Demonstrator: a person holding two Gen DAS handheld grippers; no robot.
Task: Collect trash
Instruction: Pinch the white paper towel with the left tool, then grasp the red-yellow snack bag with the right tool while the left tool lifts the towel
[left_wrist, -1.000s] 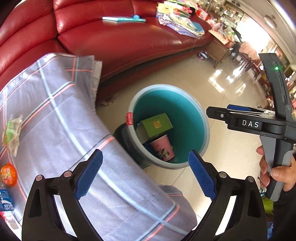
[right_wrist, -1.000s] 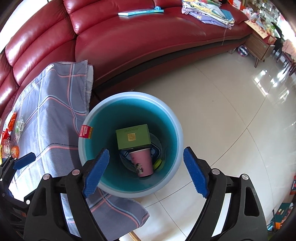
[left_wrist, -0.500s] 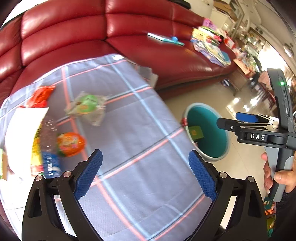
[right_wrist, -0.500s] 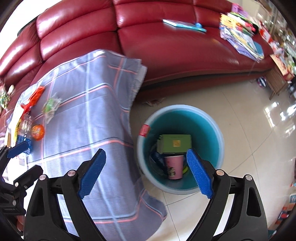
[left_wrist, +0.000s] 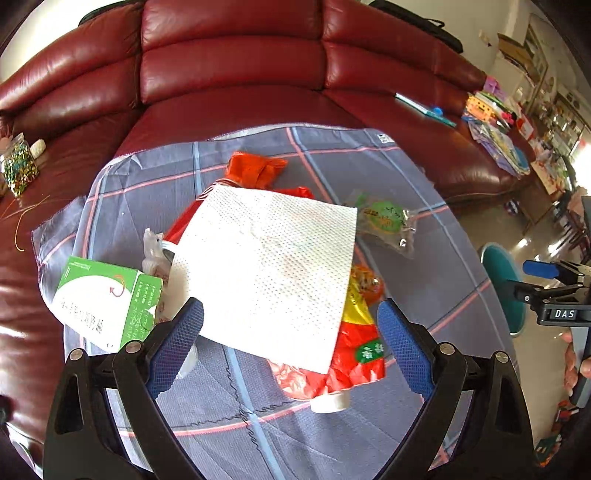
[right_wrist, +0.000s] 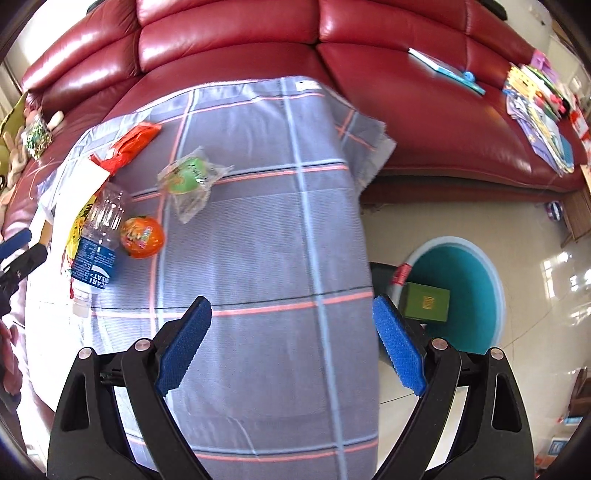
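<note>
Trash lies on a grey plaid tablecloth (left_wrist: 424, 258). A white paper napkin (left_wrist: 269, 273) covers a red and yellow wrapper (left_wrist: 354, 354), with a green and white carton (left_wrist: 107, 306) to its left, a clear packet with a green sweet (left_wrist: 388, 221), and an orange ball-shaped pack (right_wrist: 142, 236). A plastic bottle (right_wrist: 98, 251) shows in the right wrist view. My left gripper (left_wrist: 290, 343) is open just above the napkin's near edge. My right gripper (right_wrist: 291, 343) is open and empty over the bare cloth. The teal bin (right_wrist: 469, 295) on the floor holds a green box (right_wrist: 426, 304).
A red leather sofa (left_wrist: 229, 74) runs behind the table, with a book (right_wrist: 447, 70) and a pile of papers (right_wrist: 539, 110) on it. Shiny tiled floor (right_wrist: 535, 229) lies right of the table around the bin. A jar of beads (left_wrist: 16, 166) sits at the left.
Both grippers have swung left from over the bin to over the table. The left one now faces the pile of trash close up. Both stay open and empty.
</note>
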